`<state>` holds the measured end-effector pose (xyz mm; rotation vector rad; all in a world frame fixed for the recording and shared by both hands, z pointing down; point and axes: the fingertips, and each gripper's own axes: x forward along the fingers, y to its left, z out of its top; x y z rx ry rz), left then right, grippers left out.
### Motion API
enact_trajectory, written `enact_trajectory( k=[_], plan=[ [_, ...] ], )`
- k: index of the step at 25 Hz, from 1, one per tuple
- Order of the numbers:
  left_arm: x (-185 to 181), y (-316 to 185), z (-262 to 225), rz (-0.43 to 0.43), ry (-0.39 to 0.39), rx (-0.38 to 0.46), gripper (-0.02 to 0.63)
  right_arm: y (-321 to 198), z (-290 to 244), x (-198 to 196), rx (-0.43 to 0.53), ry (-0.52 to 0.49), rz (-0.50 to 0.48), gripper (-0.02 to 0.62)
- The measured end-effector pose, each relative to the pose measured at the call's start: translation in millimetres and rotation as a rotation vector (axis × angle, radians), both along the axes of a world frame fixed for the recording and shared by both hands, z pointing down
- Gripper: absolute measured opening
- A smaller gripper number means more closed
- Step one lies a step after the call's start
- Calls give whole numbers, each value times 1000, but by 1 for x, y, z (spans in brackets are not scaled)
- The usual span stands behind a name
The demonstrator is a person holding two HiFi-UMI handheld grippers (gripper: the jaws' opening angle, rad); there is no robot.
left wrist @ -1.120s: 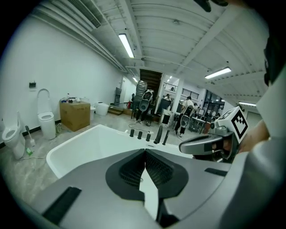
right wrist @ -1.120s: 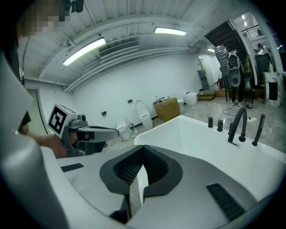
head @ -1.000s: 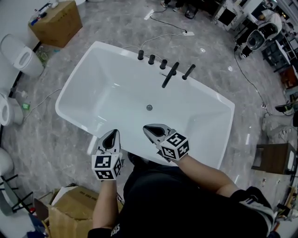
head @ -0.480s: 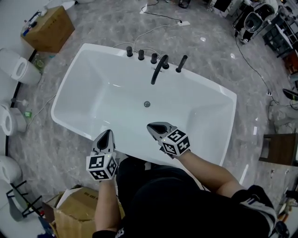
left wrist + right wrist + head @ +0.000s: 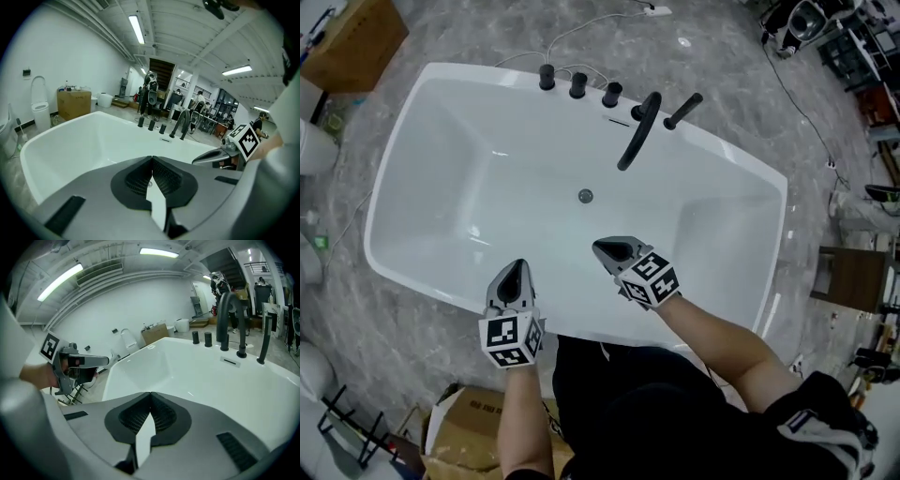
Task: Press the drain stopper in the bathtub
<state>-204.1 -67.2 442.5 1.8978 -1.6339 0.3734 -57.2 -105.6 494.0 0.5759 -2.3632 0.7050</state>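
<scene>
near: left gripper (image 5: 517,268) clenched on nothing, at near rim of bathtub (image 5: 441,141) | right gripper (image 5: 605,247) clenched on nothing, just inside near wall, above tub floor | mid: drain stopper (image 5: 585,196) on tub floor, ahead of both grippers, untouched, nearer the right | far: black faucet spout (image 5: 637,131), knobs (image 5: 578,85) on far rim

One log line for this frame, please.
left gripper: shut, empty, at near rim | right gripper: shut, empty, above bathtub | drain stopper: untouched
</scene>
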Motion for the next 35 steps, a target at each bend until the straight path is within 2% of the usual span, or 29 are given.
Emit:
enact_trajectory(
  k=[5, 10, 15, 20, 23, 27, 30, 35],
  plan=[
    [-10, -30, 93, 13, 35, -59, 12, -26, 89, -16, -56, 60, 11, 14],
    [-7, -54, 173, 82, 14, -85, 12, -48, 176, -25, -72, 99, 17, 15],
    [5, -67, 254, 146, -7, -108, 12, -62, 254, -23, -97, 141, 26, 15],
    [29, -68, 331, 232, 9, -186, 12, -74, 317, -23, -79, 171, 5, 14],
    [36, -67, 378, 243, 15, -245, 12, -75, 362, -19, -79, 200, 2, 15],
    [36, -76, 416, 198, 52, -286, 12, -74, 418, -10, -83, 244, 8, 15],
    [44, -82, 436, 206, 75, -296, 12, -85, 454, -2, -75, 277, 18, 15],
    [48, -87, 473, 214, 54, -314, 12, -111, 511, 15, -67, 363, 18, 15]
  ],
)
